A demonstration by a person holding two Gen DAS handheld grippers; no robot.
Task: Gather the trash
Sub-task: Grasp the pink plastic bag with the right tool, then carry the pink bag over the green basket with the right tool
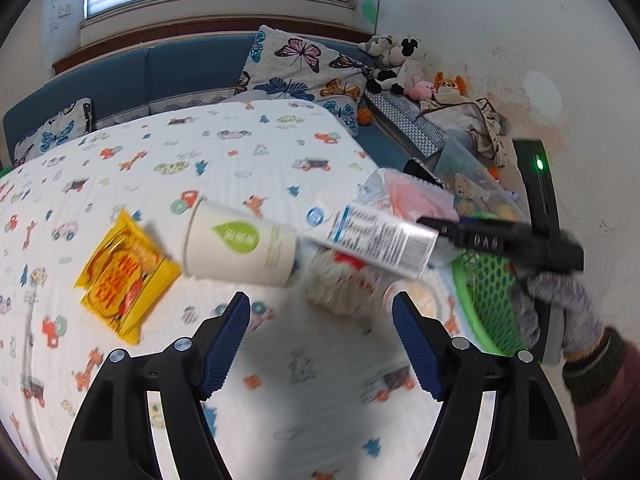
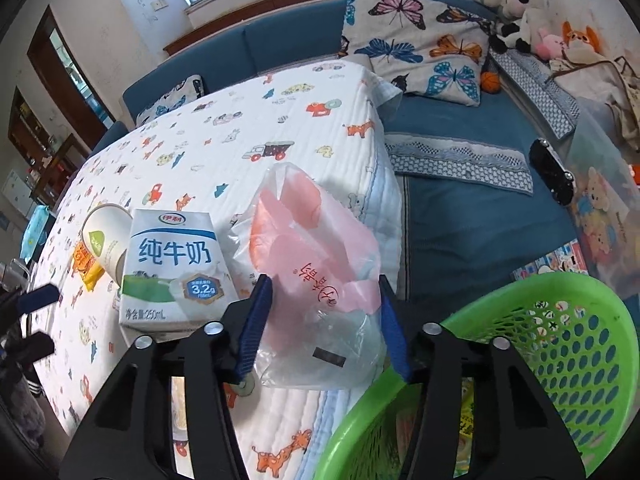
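trash lies scattered on the worktop, which is covered by a white quilted cloth printed with cartoon cars and giraffes. at the near right stands a green perforated plastic basket, with some packaging dimly visible in it. the crumpled clear-and-pink plastic bag sits near the worktop's right edge, just left of the basket. the right claw is spread wide on either side of the bag's near end; whether its blue pads touch the plastic cannot be told. just left of the bag stands a white-and-blue milk carton, and behind it a white paper cup with a green leaf mark lies on its side. a yellow snack packet lies flat further left. the left claw hovers wide open over bare cloth, holding nothing, near the cup and a blurred crumpled wrapper.
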